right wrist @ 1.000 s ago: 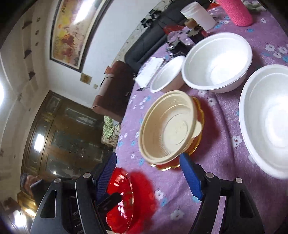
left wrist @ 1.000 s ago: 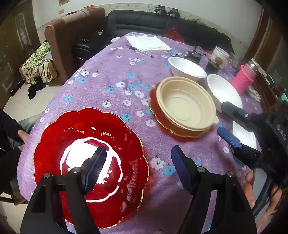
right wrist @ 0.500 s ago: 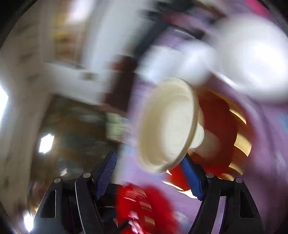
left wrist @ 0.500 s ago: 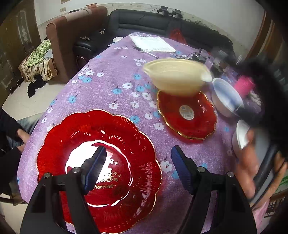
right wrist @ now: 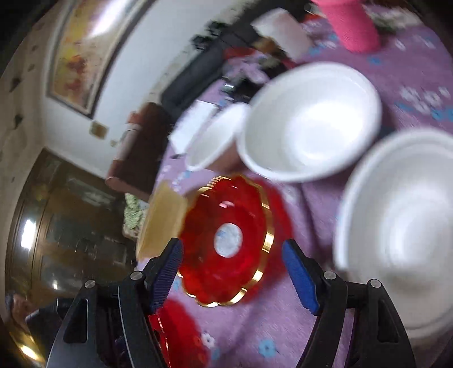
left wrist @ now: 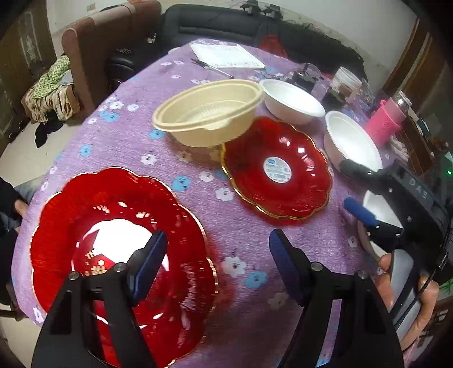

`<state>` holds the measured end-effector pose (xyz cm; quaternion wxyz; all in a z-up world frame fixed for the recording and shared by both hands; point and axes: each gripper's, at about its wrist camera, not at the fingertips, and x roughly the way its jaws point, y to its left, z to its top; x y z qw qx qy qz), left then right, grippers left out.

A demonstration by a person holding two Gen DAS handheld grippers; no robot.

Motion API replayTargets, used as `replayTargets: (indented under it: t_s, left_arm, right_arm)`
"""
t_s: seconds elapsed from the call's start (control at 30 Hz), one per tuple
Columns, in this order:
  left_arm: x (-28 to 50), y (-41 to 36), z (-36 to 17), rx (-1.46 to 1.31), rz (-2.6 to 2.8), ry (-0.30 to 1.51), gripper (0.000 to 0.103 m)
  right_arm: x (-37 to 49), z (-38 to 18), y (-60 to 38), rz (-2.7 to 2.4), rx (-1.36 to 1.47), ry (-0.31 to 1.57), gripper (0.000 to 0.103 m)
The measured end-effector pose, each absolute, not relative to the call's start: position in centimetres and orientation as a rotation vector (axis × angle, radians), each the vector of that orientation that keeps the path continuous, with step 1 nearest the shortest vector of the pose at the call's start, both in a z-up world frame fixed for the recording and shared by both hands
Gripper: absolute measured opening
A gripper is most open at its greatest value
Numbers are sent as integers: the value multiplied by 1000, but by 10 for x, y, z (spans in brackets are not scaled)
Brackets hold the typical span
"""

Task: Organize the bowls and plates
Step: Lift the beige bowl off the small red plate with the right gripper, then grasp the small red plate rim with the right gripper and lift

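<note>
Both tools gape, gripping nothing — left tool (left wrist: 215,260), right tool (right wrist: 230,271); next, probably stack the small gold-rimmed red plastic plate (left wrist: 279,169).

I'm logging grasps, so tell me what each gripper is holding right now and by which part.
Nothing is held. The left gripper and right gripper are both open and empty; the cream plastic bowl is free of both.

Black sofa (left wrist: 226,25) along white wall (left wrist: 339,17), brown armchair (left wrist: 93,51), framed painting (right wrist: 82,53)
</note>
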<state>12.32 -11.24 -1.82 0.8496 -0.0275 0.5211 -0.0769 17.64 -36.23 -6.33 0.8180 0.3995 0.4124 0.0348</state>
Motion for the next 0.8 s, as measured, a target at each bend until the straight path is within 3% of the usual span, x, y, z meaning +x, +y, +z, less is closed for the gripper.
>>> replayTargets:
  t_s: [0.37,0.43,0.5,0.57,0.8]
  left_arm:
    - [133,-125,-20,-106,-164,1137,74]
    - [133,-125,-16,-102,-163,1132,74]
    - [134,-125,-14,-111,-164,1128,74]
    - [137,-126,-14,-116,-173,1140,74]
    - [146,-136,-18,-133,-154,1190,74]
  right_arm:
    - [207,-102,-356,132,955,1008,63]
    - [213,-104,-352,127,919,1033,53]
    - [217,-104,-351,110,874,1050,26]
    - [223,-107,-351,93,823,1078,7]
    - [221,-109,-361,130,806,1066,5]
